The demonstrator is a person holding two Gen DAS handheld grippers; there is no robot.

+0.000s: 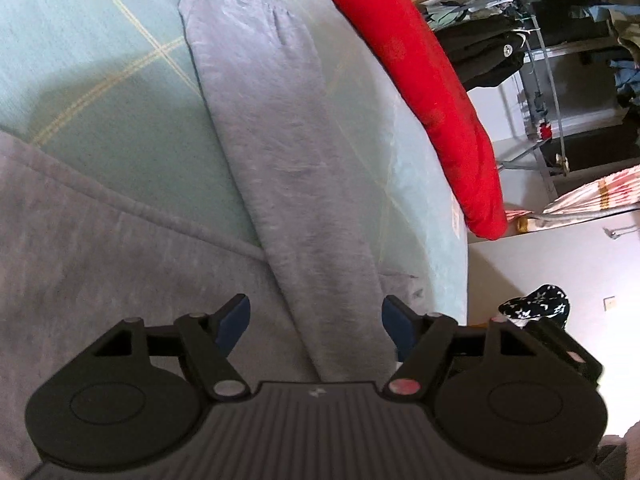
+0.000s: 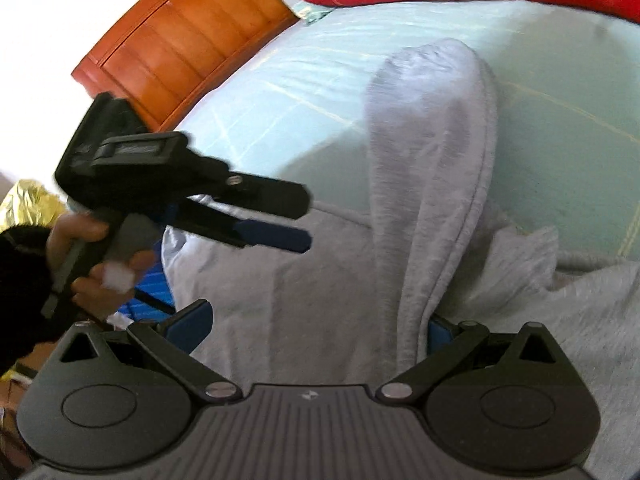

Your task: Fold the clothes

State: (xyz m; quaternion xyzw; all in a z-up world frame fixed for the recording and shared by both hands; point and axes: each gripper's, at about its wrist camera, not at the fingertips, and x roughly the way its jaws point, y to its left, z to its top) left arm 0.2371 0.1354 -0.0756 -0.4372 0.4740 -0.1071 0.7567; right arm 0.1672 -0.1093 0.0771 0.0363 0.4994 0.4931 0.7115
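A grey sweatshirt (image 1: 100,260) lies spread on a pale green bed sheet (image 1: 100,60). One long grey sleeve (image 1: 276,140) runs away from my left gripper (image 1: 316,322) across the sheet. That gripper is open, and the near end of the sleeve lies between and under its blue pads (image 1: 236,320). In the right wrist view another grey sleeve (image 2: 432,152) rises from between the wide-open fingers of my right gripper (image 2: 316,328); its fold hides part of the right finger. The left gripper (image 2: 306,216), held by a hand (image 2: 92,240), hovers over the sweatshirt body (image 2: 300,300).
A red pillow (image 1: 432,92) lies along the far edge of the bed. A wooden headboard (image 2: 192,48) stands past the sheet (image 2: 300,92). Beyond the bed edge are a rack of hanging clothes (image 1: 560,40) and a white cabinet (image 1: 552,264).
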